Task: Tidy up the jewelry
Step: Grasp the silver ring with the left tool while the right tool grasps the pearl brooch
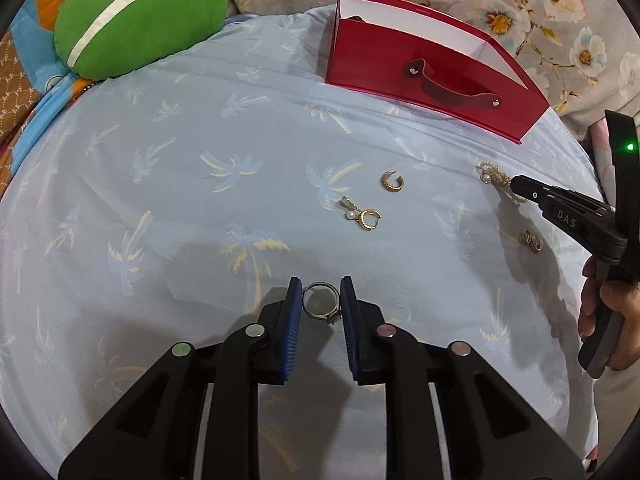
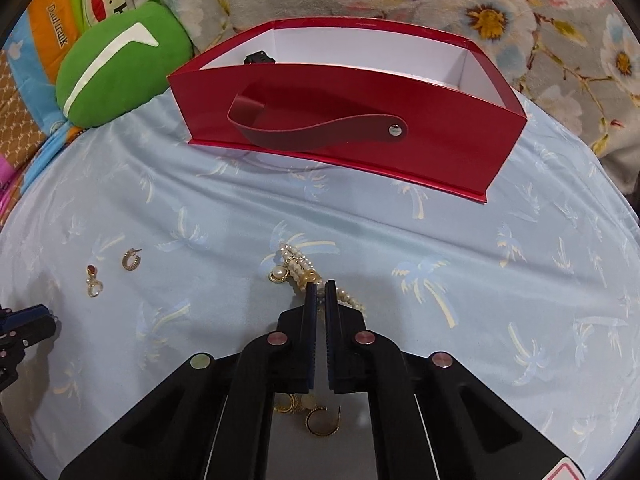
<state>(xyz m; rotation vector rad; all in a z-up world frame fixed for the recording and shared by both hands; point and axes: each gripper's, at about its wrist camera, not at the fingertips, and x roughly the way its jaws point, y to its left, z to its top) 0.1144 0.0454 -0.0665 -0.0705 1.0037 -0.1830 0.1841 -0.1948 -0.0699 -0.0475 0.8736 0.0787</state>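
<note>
In front of the open red box (image 2: 344,120) on a palm-print sheet (image 1: 160,208), the left gripper (image 1: 320,304) clamps a ring (image 1: 320,300) while the right gripper (image 2: 320,292) pinches a pearl bracelet (image 2: 298,266); its loose strands could slip free or snag the sheet during lifting.

Bed covered by pale blue palm-print sheet (image 1: 168,200). On it: red open-top box (image 2: 360,120) with strap handle at back, green cushion (image 1: 136,20) back left, gold hoop earring (image 1: 393,181), pearl-drop hoop earring (image 1: 362,214), pearl strand (image 2: 304,270), small gold earring pair (image 1: 531,240), ring (image 1: 320,302).
</note>
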